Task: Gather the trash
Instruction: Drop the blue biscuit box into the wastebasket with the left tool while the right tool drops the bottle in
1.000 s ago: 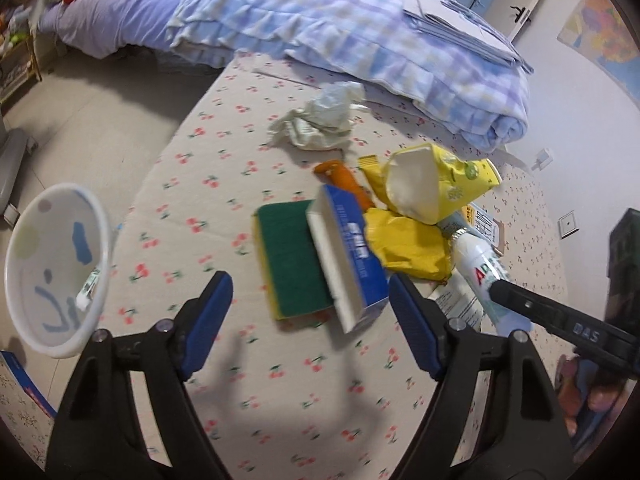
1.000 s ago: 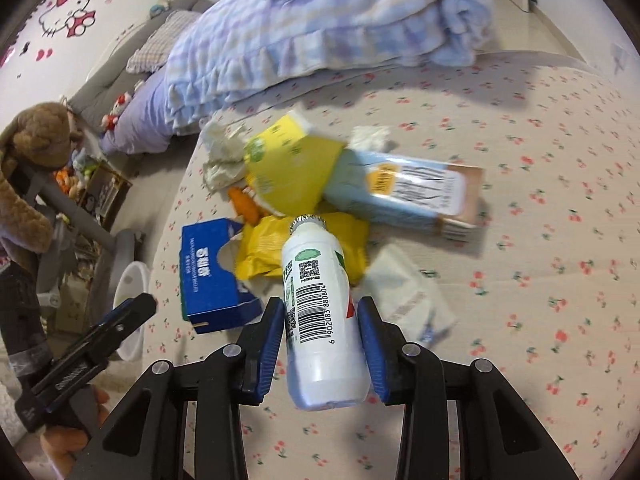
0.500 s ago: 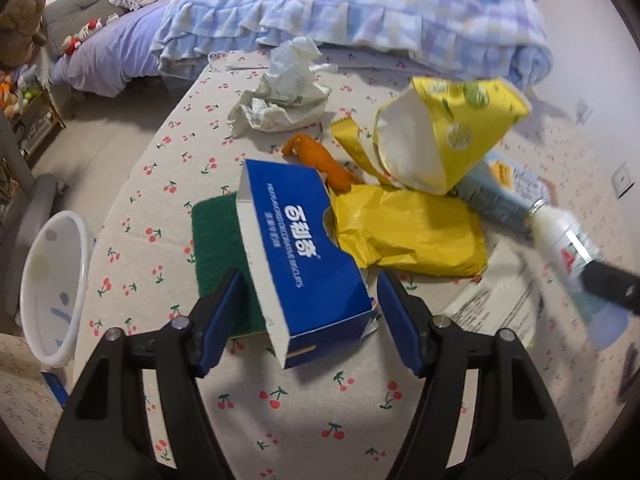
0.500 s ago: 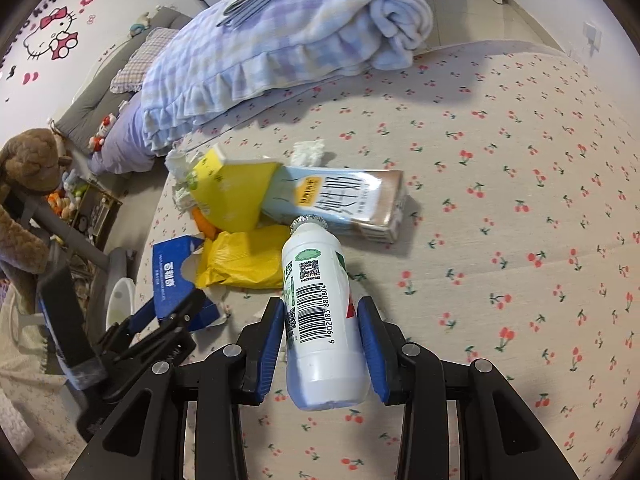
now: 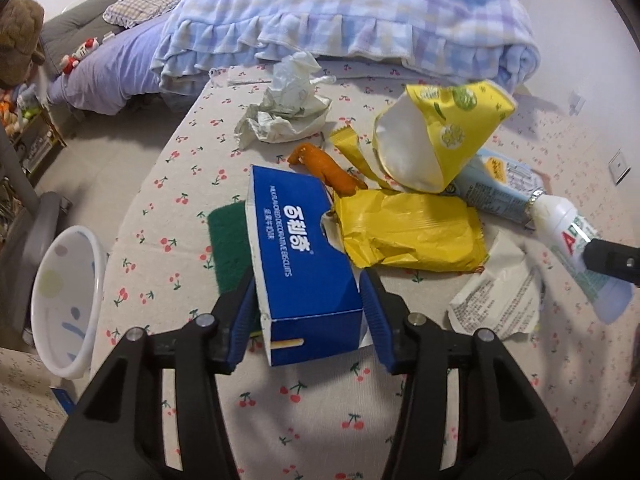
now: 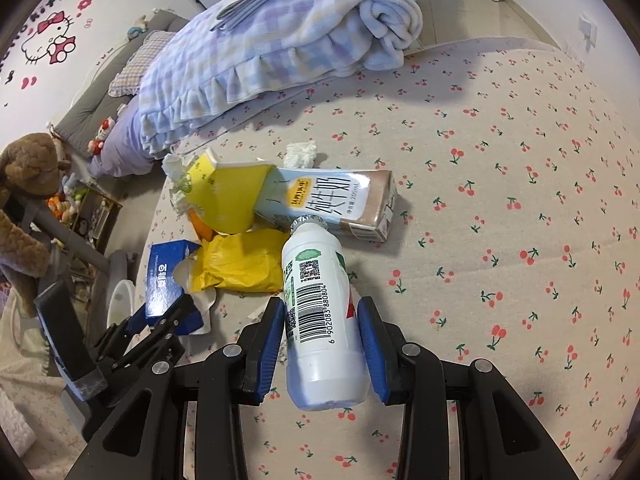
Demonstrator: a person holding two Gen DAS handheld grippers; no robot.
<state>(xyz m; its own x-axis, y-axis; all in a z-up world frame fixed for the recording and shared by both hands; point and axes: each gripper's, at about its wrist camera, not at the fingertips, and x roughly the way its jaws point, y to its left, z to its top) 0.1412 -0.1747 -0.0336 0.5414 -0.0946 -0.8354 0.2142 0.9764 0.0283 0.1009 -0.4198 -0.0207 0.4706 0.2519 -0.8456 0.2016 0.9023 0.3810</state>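
My left gripper (image 5: 308, 316) is shut on a blue biscuit box (image 5: 298, 256), gripping its near end; the box lies partly over a green scouring pad (image 5: 226, 248). My right gripper (image 6: 322, 332) is shut on a white plastic bottle (image 6: 320, 316), held above the cherry-print bed; the bottle also shows in the left wrist view (image 5: 576, 248). Other trash lies in a pile: a yellow wrapper (image 5: 408, 232), a yellow carton (image 5: 440, 136), a milk carton (image 6: 332, 204), crumpled paper (image 5: 284, 112), an orange peel (image 5: 328, 168) and a torn white wrapper (image 5: 500, 296).
A white bin (image 5: 64, 296) stands on the floor left of the bed edge. A folded checked blanket (image 5: 352, 28) lies behind the pile. A teddy bear (image 6: 28, 168) and toy shelves are at the far left.
My left gripper moved forward and closed on the blue box. My right gripper lifted the bottle up and back from the pile.
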